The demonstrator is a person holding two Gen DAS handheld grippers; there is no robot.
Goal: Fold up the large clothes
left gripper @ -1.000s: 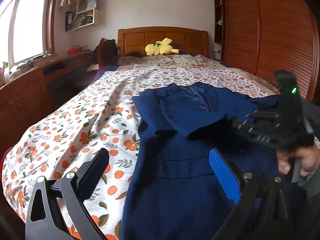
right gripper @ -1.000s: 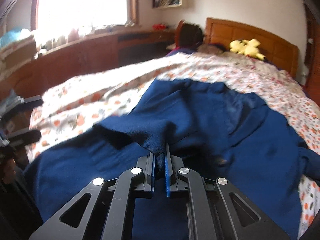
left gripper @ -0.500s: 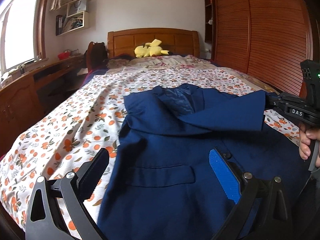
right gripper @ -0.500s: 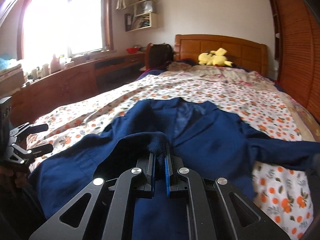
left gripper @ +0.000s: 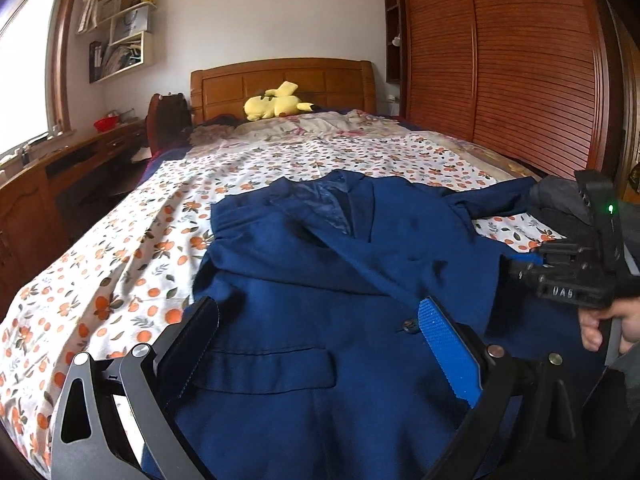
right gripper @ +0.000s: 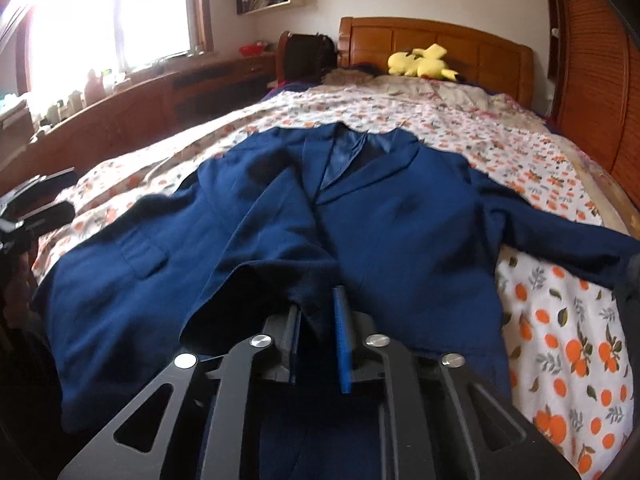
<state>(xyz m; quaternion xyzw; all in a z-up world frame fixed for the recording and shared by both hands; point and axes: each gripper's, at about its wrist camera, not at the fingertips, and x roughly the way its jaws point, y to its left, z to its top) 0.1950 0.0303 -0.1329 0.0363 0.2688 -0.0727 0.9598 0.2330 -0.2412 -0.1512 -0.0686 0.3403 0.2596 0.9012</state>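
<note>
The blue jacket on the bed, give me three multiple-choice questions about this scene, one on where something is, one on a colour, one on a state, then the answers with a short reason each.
1. Where is the yellow plush toy?
A. By the headboard
B. On the jacket
C. On the desk

2. What colour are the fruit prints on the bedsheet?
A. Purple
B. Orange
C. Green

3. How does the left gripper stand?
A. Shut on a sleeve
B. Shut on the sheet
C. Open and holding nothing

Answers:
1. A, it lies at the far end in front of the wooden headboard, well beyond the jacket.
2. B, orange fruits with leaves on white.
3. C, its fingers are spread wide above the jacket, while the right gripper is opening around the sleeve end.
</note>
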